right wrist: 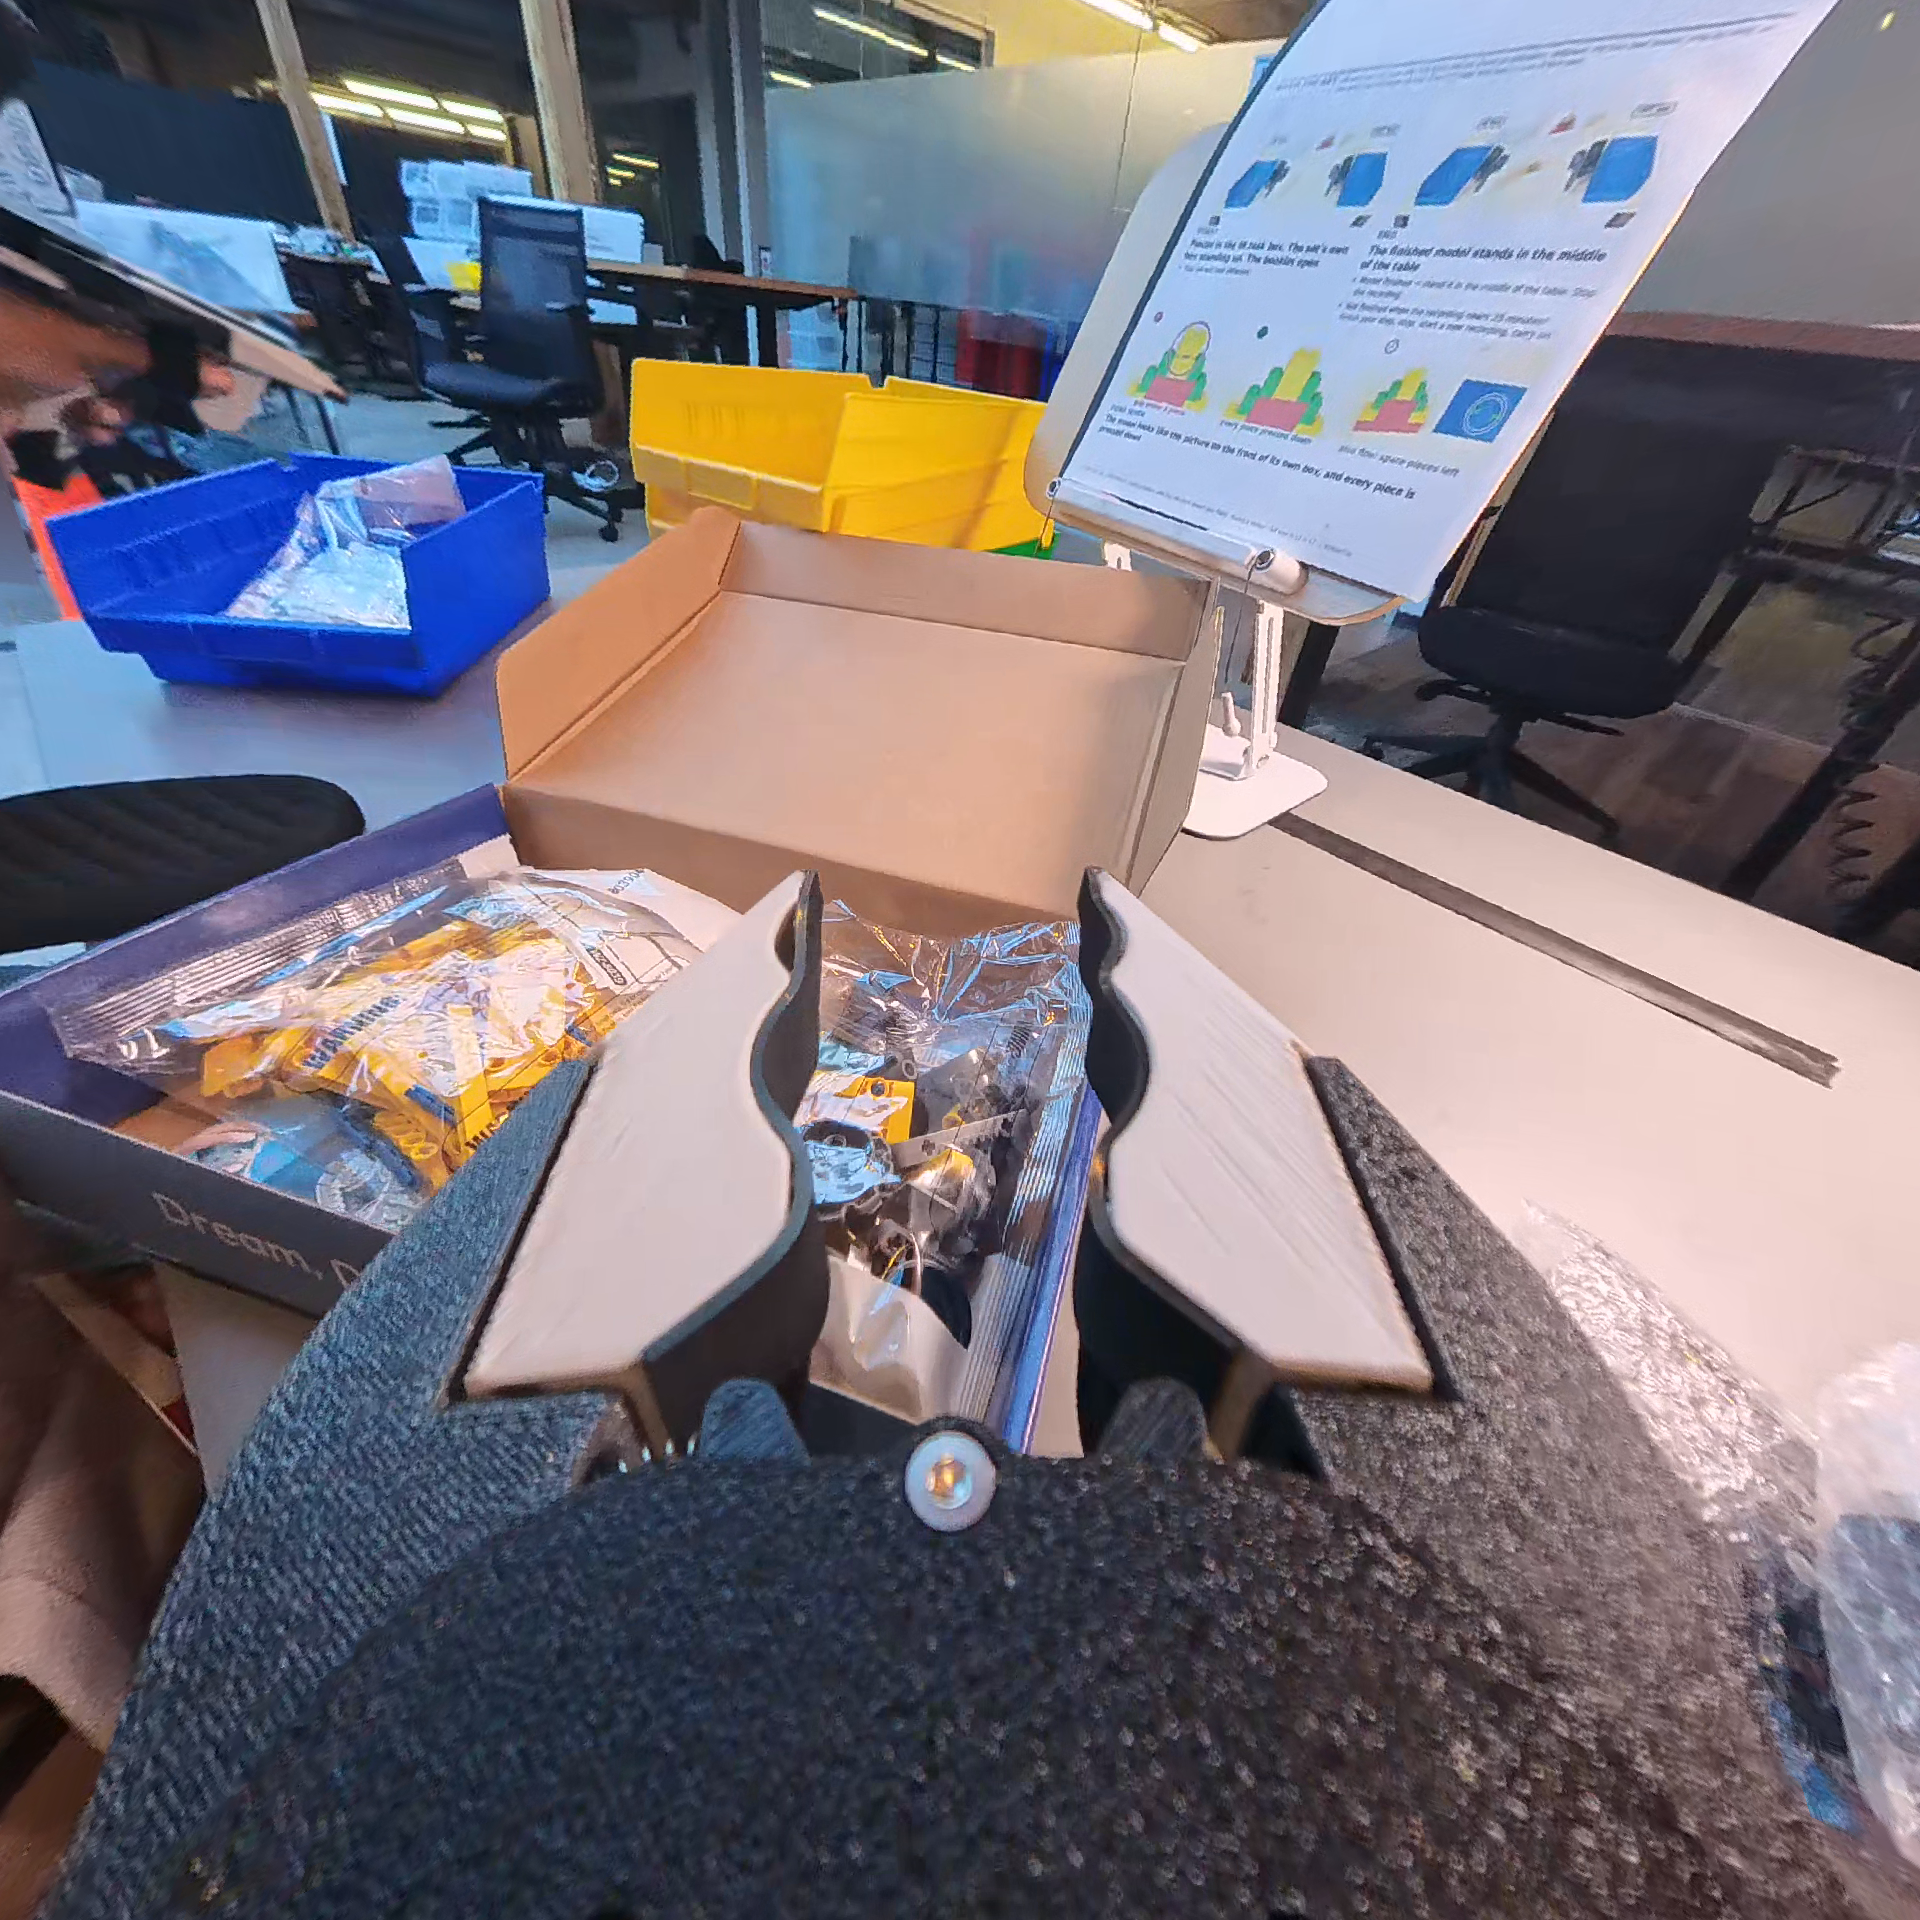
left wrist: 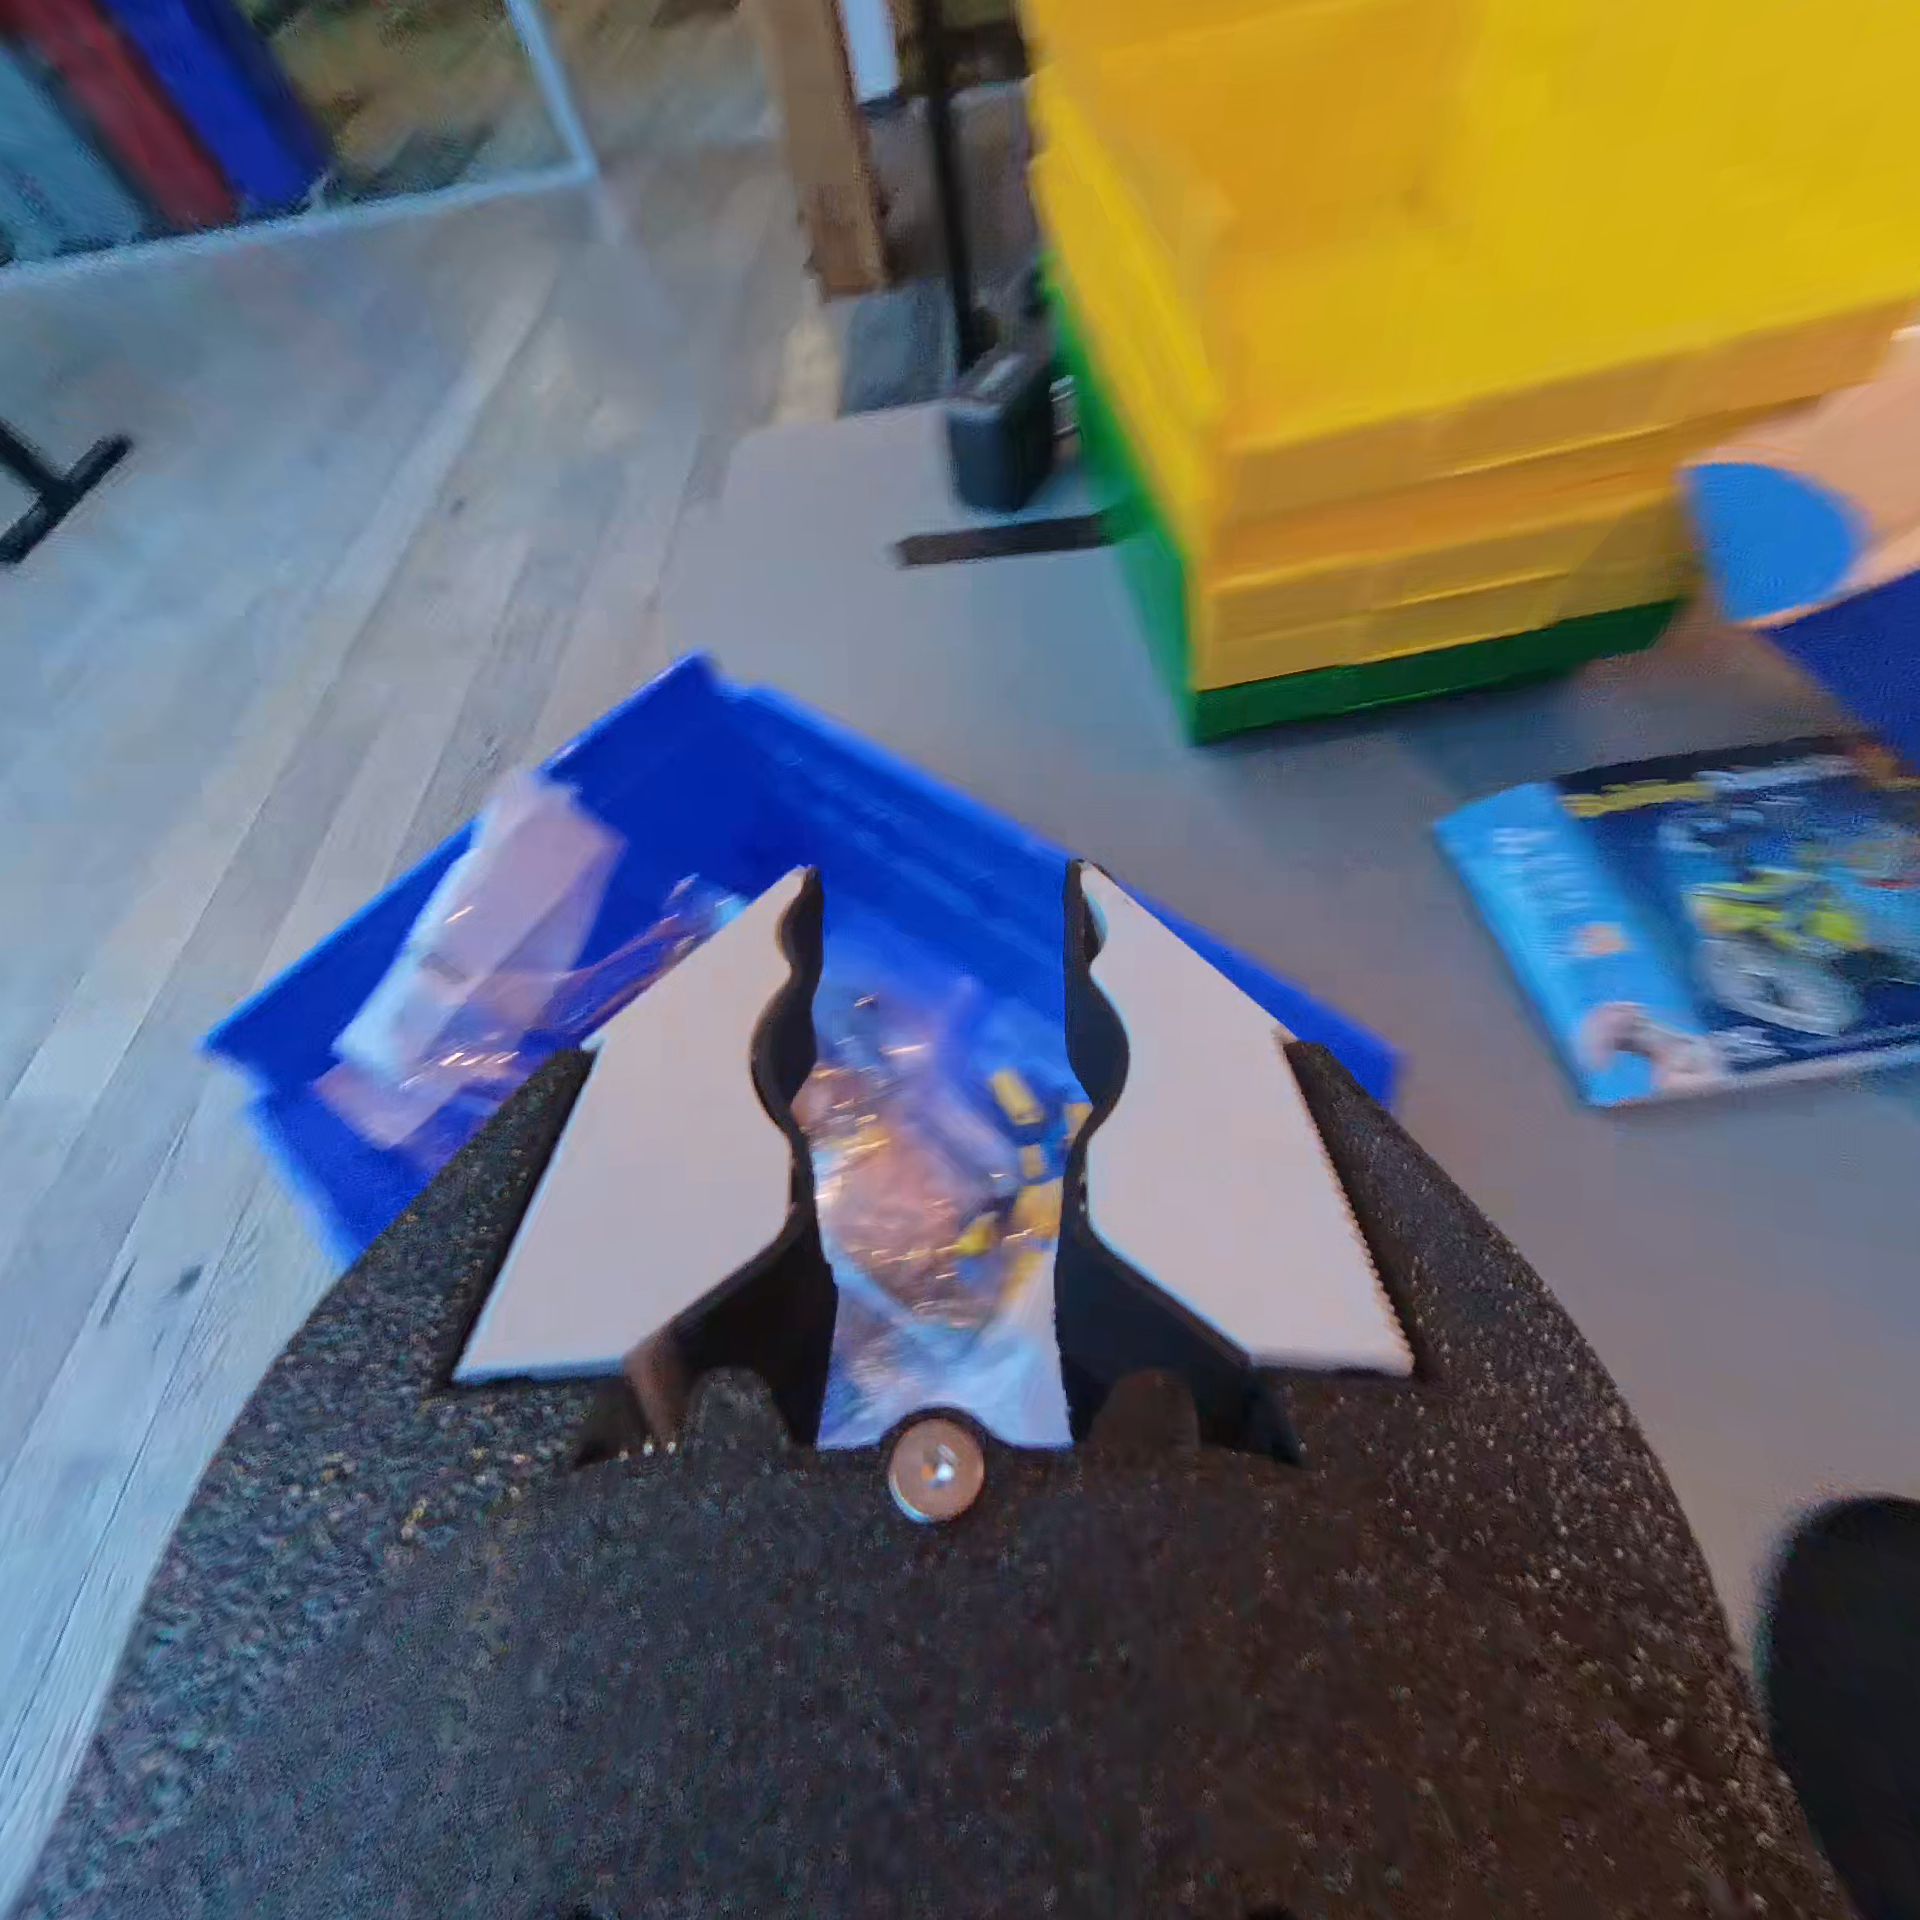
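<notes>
Meanwhile both grippers gape, left gripper [left wrist: 943, 883] over crinkly bags in a blue bin [left wrist: 727, 790], right gripper [right wrist: 948, 888] above glossy bags [right wrist: 935, 1039].

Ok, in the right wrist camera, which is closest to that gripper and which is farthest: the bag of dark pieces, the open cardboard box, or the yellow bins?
1. Bag of dark pieces, between the right gripper fingers.
2. Cardboard box, just behind.
3. Yellow bins, far back.
</notes>
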Action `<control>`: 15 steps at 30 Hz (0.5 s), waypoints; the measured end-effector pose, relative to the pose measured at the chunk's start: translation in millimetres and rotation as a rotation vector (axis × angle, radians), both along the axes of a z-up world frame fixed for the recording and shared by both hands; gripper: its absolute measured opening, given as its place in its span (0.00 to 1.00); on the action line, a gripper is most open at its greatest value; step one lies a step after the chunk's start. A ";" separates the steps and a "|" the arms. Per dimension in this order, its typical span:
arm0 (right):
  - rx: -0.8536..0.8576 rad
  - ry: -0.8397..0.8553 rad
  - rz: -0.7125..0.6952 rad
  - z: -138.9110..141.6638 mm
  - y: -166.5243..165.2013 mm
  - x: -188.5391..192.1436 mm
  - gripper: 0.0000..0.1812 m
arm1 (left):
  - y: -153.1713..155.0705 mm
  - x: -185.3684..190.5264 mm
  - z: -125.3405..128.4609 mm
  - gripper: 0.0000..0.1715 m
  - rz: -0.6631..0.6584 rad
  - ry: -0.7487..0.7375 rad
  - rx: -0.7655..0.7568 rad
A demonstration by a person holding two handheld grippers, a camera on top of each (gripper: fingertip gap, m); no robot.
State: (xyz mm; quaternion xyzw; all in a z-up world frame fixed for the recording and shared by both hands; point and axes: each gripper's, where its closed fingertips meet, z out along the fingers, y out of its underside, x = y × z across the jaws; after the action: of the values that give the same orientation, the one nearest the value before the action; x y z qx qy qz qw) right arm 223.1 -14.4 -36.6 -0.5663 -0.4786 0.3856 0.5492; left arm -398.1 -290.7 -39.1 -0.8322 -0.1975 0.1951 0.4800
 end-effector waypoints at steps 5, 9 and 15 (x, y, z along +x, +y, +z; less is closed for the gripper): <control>0.063 -0.024 0.010 15.5 -3.7 -13.5 0.26 | -65.1 -123.3 -44.1 0.33 0.152 -0.110 -0.212; 0.098 -0.044 -0.003 22.7 -7.9 -24.1 0.25 | -65.4 -159.0 -73.0 0.34 0.097 -0.179 -0.327; 0.079 -0.072 -0.030 16.9 -7.5 -30.7 0.24 | -67.3 -178.9 -103.9 0.21 0.005 -0.139 -0.562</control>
State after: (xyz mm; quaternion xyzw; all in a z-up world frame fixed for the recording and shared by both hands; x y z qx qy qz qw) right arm 192.4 -22.0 -19.6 -0.5646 -0.5046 0.3375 0.5592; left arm -577.0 -358.0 -143.1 -0.9435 -0.1703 0.1859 0.2151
